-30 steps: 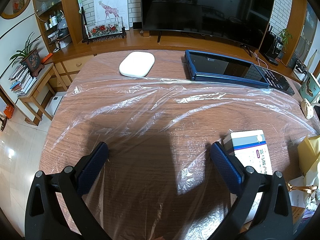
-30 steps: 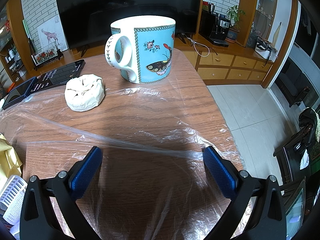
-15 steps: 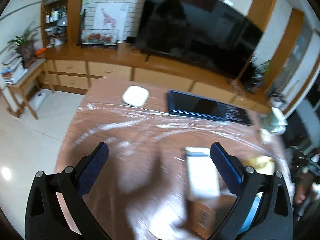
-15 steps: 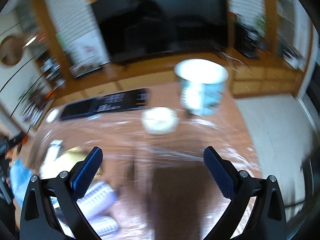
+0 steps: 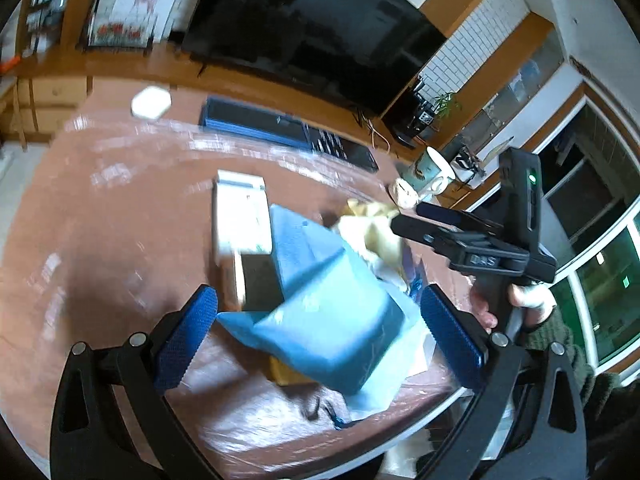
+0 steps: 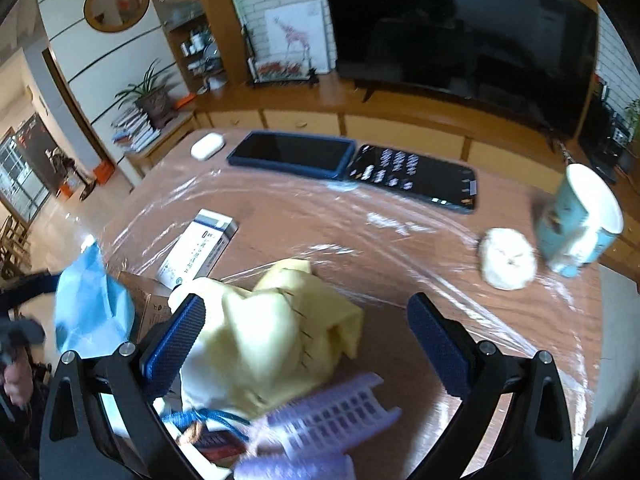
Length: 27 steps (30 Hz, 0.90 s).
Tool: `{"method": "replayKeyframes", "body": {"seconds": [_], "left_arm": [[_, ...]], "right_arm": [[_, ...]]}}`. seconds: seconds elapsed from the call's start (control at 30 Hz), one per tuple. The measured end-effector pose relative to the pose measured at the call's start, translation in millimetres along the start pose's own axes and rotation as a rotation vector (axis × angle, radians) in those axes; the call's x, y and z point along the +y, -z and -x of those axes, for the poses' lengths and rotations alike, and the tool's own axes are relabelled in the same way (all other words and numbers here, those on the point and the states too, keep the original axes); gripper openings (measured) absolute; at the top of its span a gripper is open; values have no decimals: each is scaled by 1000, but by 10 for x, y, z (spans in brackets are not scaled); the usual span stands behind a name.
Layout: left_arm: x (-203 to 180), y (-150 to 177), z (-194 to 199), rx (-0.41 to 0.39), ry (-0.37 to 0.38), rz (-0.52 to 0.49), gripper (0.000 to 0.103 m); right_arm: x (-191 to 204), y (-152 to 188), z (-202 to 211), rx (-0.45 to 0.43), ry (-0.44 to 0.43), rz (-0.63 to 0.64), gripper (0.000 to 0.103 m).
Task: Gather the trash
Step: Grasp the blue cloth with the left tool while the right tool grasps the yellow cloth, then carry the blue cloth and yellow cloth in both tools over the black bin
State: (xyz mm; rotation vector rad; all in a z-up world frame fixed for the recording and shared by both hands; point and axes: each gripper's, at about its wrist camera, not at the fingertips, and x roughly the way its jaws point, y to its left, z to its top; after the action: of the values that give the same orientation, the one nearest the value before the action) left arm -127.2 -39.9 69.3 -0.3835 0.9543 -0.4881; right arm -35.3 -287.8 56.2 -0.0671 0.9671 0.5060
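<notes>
Jaws on both grippers spread wide, holding nothing: left gripper (image 5: 318, 322) over blue sheet (image 5: 328, 316), right gripper (image 6: 306, 336) over yellow wad (image 6: 272, 332). Trash piled at table (image 6: 320, 216) near edge.

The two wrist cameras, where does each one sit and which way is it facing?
Left wrist: on the left tongs, looking across the brown wooden table at a crumpled blue sheet; the right tongs and hand show.
Right wrist: on the right tongs, over crumpled yellow paper.
Shared: black television, blue floral mug.
</notes>
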Motion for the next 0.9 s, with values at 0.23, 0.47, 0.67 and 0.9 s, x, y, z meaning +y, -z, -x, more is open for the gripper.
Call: {"method": "replayKeyframes", "body": {"seconds": [0.23, 0.47, 0.67, 0.9], "left_arm": [[69, 112, -193, 46, 15, 56, 101], [150, 163, -210, 68, 51, 84, 101], [211, 203, -216, 72, 78, 104, 96], [238, 199, -129, 50, 93, 131, 74]], "right_arm": [[18, -10, -388, 97, -14, -34, 99], [-70, 25, -547, 154, -101, -118, 99], [-107, 44, -567, 135, -177, -170, 86], [-63, 8, -424, 62, -184, -168, 74]]}}
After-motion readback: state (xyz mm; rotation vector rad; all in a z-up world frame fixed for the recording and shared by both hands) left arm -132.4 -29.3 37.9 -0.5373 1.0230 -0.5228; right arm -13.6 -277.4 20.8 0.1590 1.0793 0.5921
